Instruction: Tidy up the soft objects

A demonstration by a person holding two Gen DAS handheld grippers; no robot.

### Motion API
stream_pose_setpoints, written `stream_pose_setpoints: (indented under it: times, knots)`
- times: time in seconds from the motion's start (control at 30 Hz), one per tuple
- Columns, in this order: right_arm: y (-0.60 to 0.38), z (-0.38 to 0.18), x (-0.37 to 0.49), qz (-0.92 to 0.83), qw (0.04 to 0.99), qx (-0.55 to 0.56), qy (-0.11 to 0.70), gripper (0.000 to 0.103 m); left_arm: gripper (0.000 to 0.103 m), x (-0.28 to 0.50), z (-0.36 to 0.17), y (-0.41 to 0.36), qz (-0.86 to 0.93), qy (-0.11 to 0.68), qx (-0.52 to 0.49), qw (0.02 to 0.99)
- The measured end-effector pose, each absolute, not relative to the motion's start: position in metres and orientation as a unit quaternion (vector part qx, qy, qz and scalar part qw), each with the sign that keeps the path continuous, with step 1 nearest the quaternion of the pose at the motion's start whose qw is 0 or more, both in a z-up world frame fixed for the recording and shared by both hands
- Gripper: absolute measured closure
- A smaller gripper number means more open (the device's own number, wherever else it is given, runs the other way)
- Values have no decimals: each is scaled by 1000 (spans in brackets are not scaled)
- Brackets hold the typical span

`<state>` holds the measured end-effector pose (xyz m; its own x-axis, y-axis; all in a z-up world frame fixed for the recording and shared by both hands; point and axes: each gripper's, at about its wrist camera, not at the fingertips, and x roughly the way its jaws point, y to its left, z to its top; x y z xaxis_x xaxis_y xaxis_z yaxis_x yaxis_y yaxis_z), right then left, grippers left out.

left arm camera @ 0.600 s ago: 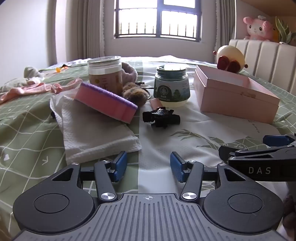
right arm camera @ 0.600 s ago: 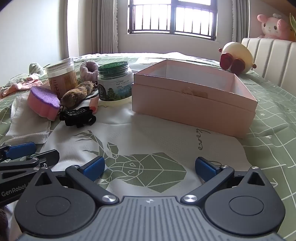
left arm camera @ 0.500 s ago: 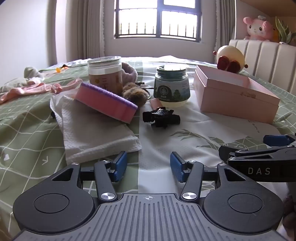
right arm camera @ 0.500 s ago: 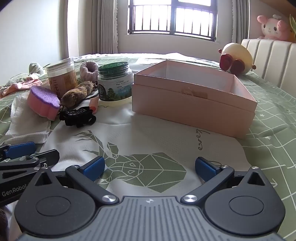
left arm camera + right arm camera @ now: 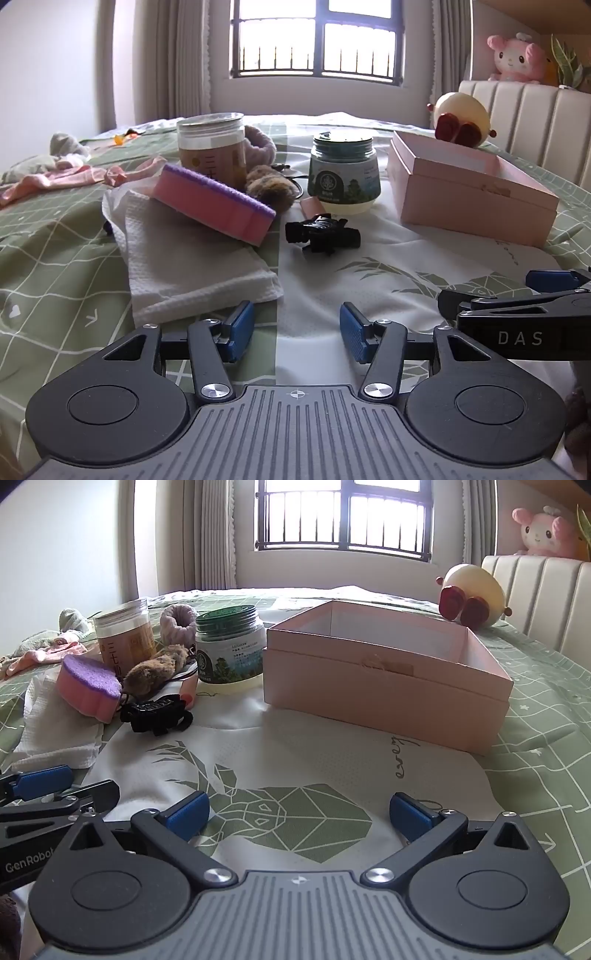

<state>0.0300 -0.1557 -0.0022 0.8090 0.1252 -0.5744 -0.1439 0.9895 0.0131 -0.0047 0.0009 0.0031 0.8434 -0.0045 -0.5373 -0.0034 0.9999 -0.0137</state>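
Left wrist: left gripper (image 5: 297, 330) low over bedspread (image 5: 55, 236), fingers spread; right gripper (image 5: 299, 814) likewise.

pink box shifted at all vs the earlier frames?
No. The pink box sits at the same spot relative to the green-lidded jar in the right wrist view.

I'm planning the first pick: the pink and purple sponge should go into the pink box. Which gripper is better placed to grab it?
Left. The left gripper, open and empty, sits nearest the towel bearing the sponge. The right gripper, also open, faces the pink box.
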Motion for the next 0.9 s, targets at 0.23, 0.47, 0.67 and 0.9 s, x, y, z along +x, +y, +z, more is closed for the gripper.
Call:
stream_pose_setpoints:
  times: [0.23, 0.47, 0.67, 0.9]
  knots:
    - [-156, -3, 30, 71, 951, -15, 300, 0, 46, -2, 1, 2, 3, 281, -11, 960]
    - [-156, -3, 30, 71, 951, -15, 300, 0, 46, -2, 1, 2, 2, 280, -11, 960]
    - [-155, -1, 29, 71, 951, -16, 300, 0, 46, -3, 1, 1, 3, 280, -10, 960]
    - [-155, -2, 29, 72, 951, -15, 300, 0, 46, -2, 2, 0, 5, 279, -3, 960]
